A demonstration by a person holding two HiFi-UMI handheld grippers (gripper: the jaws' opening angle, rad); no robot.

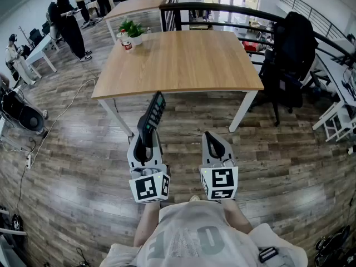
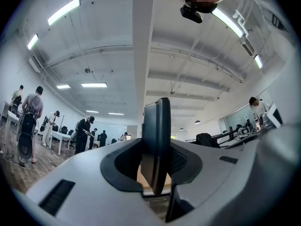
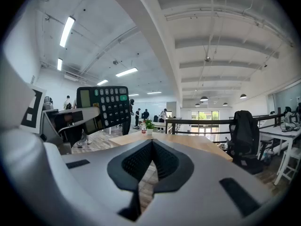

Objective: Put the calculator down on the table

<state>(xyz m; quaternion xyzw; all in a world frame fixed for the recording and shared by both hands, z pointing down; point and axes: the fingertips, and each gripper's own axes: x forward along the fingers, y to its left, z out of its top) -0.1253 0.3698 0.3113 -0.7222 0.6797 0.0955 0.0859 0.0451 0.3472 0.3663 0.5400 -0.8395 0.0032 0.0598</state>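
Head view: table (image 1: pixel 183 60) bare past its near edge, calculator (image 1: pixel 152 118) upright near that edge, clamped in left gripper (image 1: pixel 146 142), right gripper (image 1: pixel 214 143) closed, empty.

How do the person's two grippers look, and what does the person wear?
Both the left gripper and the right gripper have light grey, rounded plastic shells. Each carries a white cube with black square markers at its rear. The pads inside the jaws are black and ribbed. The person wears a pale grey T-shirt with faded large letters.
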